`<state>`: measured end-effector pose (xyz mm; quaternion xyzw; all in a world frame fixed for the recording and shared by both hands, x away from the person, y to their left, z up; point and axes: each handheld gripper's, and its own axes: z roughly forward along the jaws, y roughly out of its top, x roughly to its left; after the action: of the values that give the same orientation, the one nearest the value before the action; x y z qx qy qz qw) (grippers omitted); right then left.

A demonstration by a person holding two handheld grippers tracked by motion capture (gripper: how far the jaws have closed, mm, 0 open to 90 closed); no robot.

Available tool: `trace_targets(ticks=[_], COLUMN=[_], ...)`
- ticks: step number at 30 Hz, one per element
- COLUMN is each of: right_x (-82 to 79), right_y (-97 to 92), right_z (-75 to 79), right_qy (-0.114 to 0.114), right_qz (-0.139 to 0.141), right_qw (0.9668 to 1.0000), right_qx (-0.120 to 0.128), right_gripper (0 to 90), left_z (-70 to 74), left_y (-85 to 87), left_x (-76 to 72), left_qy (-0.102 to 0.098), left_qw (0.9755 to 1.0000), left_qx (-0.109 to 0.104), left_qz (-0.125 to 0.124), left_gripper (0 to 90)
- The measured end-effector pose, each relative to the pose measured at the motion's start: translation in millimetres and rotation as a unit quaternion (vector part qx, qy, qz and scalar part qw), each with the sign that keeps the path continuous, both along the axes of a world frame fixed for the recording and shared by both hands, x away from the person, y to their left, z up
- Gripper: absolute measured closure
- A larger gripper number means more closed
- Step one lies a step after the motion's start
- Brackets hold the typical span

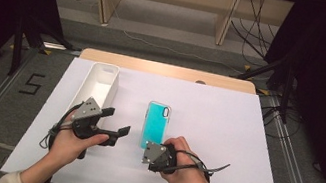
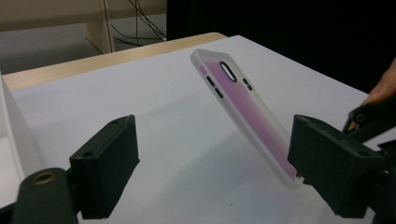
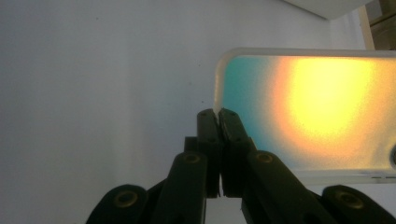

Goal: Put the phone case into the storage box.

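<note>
The white table point(image 1: 224, 133) takes up the middle of the high view, a strip of bare wood showing along its far edge. Left of centre stands a long white bin point(image 1: 99, 85), narrow end pointing up the frame, nothing visible inside it. Dead centre is the phone case point(image 1: 156, 123), teal from above, and it's off the surface: in the left gripper view it hangs tilted across the middle right, camera hole at the top, a shadow on the table beneath it.

Down at the bottom centre of the high view, the right gripper point(image 1: 152, 153) has it. The right gripper view shows the two black jaws clamped together on the case's near rim, just by a corner. The left gripper point(image 1: 119, 127), lower left of centre, is spread wide and holds nothing, its jaws framing the case from either side in its own view.

So the pickup looks done. Still to come, most likely: carry the case left and drop it in the bin, or pass it to the waiting left gripper first.
</note>
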<state>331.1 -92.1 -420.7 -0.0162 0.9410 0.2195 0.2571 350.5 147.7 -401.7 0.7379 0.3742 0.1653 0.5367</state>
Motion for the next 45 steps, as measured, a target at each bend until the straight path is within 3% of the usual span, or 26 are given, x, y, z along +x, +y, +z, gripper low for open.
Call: trace_targets(ticks=[3,5,7,9,18,19,21,24,25,29,30,32,35,36,37,39,40,45], right_x=[0.2,-1.9,-2.0,-2.5,-2.5,-4.9,-3.7,-4.2,-3.6,-3.2,-5.5,-5.5,-5.5,-3.7,-5.2,-3.4,-5.5,-5.4], right_y=[1.8,3.9,5.1,6.2,8.8,8.9,9.4,10.5,10.6,11.5,11.4,11.5,11.6,11.7,11.5,11.4,11.5,11.7], right_z=[0.1,-0.7,-0.4,-0.5,-1.0,-1.8,0.0,-1.2,-1.0,-1.5,-2.5,-2.3,-2.3,-1.5,-2.3,-0.9,-1.6,-1.5], right_qy=[-0.001,0.015,0.004,0.012,0.006,0.015,0.0,0.007,0.004,0.002,0.01,0.01,0.01,0.001,0.008,-0.007,0.006,0.004], right_qz=[0.008,-0.006,-0.003,-0.007,0.006,-0.008,0.005,0.011,0.011,0.01,-0.004,-0.004,-0.004,0.008,-0.002,0.011,-0.003,-0.002], right_qw=[1.0,0.9998,1.0,0.9999,0.9999,0.9998,1.0,0.9999,0.9999,0.9999,0.9999,0.9999,0.9999,1.0,1.0,0.9999,1.0,1.0], right_qx=[-0.002,0.008,0.008,0.009,0.006,0.01,0.006,0.005,0.005,0.001,0.005,0.005,0.005,0.001,0.004,-0.001,0.004,0.003], right_gripper=[89.3,89.3,89.3,89.3,89.3,89.3,89.4,89.4,89.4,89.3,89.4,89.4,89.4,89.4,89.4,89.4,89.4,89.4], left_z=[2.9,4.2,5.2,6.2,8.2,8.0,7.4,7.0,6.3,7.0,7.3,8.1,9.0,9.2,9.2,8.7,8.2,7.1], left_y=[-7.6,-13.2,-18.2,-22.9,-37.3,-39.1,-41.1,-43.2,-45.3,-49.4,-50.7,-54.3,-57.0,-57.6,-58.1,-58.9,-58.9,-59.7], left_x=[9.8,15.3,20.0,23.6,35.8,36.8,39.4,44.4,45.7,50.3,51.0,51.7,52.8,53.3,53.7,54.0,54.4,54.9], left_qy=[0.011,0.015,0.019,0.025,0.05,0.055,0.059,0.077,0.081,0.098,0.1,0.106,0.111,0.116,0.121,0.128,0.131,0.143], left_qw=[0.9999,0.9998,0.9995,0.9993,0.9972,0.9971,0.9969,0.9954,0.9955,0.9934,0.9931,0.9929,0.992,0.9914,0.9908,0.9895,0.989,0.987], left_qx=[0.012,0.016,0.022,0.027,0.053,0.051,0.051,0.056,0.049,0.06,0.061,0.054,0.061,0.06,0.06,0.066,0.067,0.072], left_qz=[0.0,-0.001,-0.006,-0.011,-0.013,-0.01,-0.009,-0.012,-0.006,-0.009,-0.009,-0.004,0.0,-0.001,0.001,0.009,0.009,0.011], left_gripper=[16.0,16.7,17.3,17.7,21.4,22.8,26.5,31.5,33.7,40.2,41.7,44.8,49.6,51.3,53.0,55.4,56.5,62.8])
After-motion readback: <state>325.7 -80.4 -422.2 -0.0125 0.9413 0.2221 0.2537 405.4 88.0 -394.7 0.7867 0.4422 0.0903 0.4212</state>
